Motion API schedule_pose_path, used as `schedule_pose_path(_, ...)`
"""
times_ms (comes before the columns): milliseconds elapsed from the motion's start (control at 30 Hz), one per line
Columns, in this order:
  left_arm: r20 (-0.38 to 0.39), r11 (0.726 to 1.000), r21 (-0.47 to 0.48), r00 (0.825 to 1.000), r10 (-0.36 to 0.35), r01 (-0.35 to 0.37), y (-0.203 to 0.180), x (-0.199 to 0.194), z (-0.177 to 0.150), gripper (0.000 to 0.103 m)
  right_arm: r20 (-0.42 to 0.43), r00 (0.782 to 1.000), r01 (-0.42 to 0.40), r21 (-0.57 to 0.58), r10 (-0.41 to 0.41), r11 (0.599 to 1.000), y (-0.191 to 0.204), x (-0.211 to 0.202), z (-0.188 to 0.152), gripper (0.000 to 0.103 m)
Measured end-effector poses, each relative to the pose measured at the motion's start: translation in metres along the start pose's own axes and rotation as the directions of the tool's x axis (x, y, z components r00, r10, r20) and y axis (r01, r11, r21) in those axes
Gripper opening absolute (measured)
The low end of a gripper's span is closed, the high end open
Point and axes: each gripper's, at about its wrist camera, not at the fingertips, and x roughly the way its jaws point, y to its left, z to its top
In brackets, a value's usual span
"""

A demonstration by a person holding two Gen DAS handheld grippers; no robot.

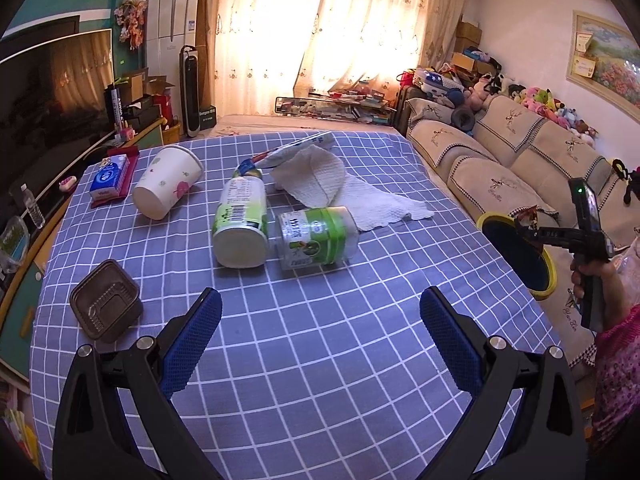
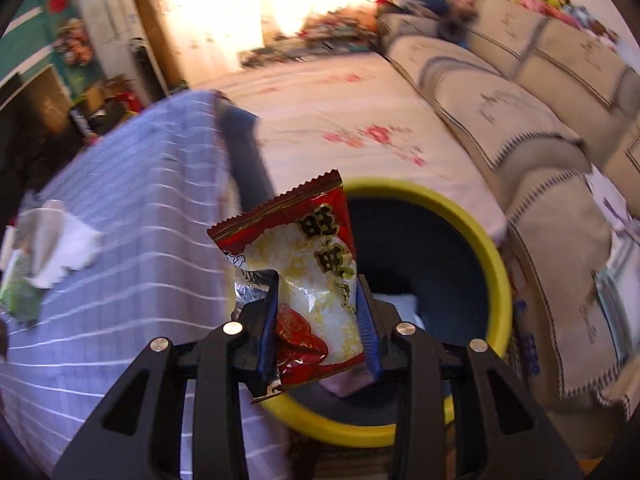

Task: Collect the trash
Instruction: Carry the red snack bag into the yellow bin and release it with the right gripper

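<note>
My right gripper (image 2: 318,280) is shut on a red and white snack wrapper (image 2: 304,264) and holds it over the near rim of a yellow-rimmed bin (image 2: 492,256) beside the table. The bin (image 1: 516,252) and the right gripper also show at the right of the left wrist view. My left gripper (image 1: 320,300) is open and empty above the blue checked tablecloth (image 1: 320,360). Ahead of it lie a green-labelled jar (image 1: 318,238), a green-labelled cup (image 1: 240,224), a paper cup (image 1: 166,182), a paper towel (image 1: 336,188), a foil packet (image 1: 288,152) and a brown plastic tray (image 1: 105,306).
A tissue pack (image 1: 109,176) lies at the table's far left. A TV and cabinet stand left, a sofa (image 1: 500,168) with plush toys right. A pale flowered cloth (image 2: 340,120) covers the surface beyond the table. Something white lies inside the bin.
</note>
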Motion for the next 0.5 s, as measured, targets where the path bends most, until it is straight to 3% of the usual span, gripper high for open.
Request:
schedule_pose_path(167, -0.005, 1.0, 0.018, 1.0, -0.005, 0.005, -0.008, 0.003, 0.003, 0.098, -0.03, 0.999, 0.041, 0.027, -0.04, 0.999, -0.021, 0.021, -0.005, 0.038)
schedule_pose_path(300, -0.011, 1.0, 0.023, 1.0, -0.009, 0.009, -0.011, 0.005, 0.004, 0.098, -0.044, 0.996, 0.074, 0.031, -0.072, 0.997, -0.026, 0.031, -0.005, 0.057)
schedule_pose_path(500, -0.018, 1.0, 0.022, 1.0, -0.016, 0.016, -0.012, 0.008, 0.004, 0.098, -0.025, 0.996, 0.085, 0.043, -0.084, 0.995, -0.03, 0.023, -0.006, 0.063)
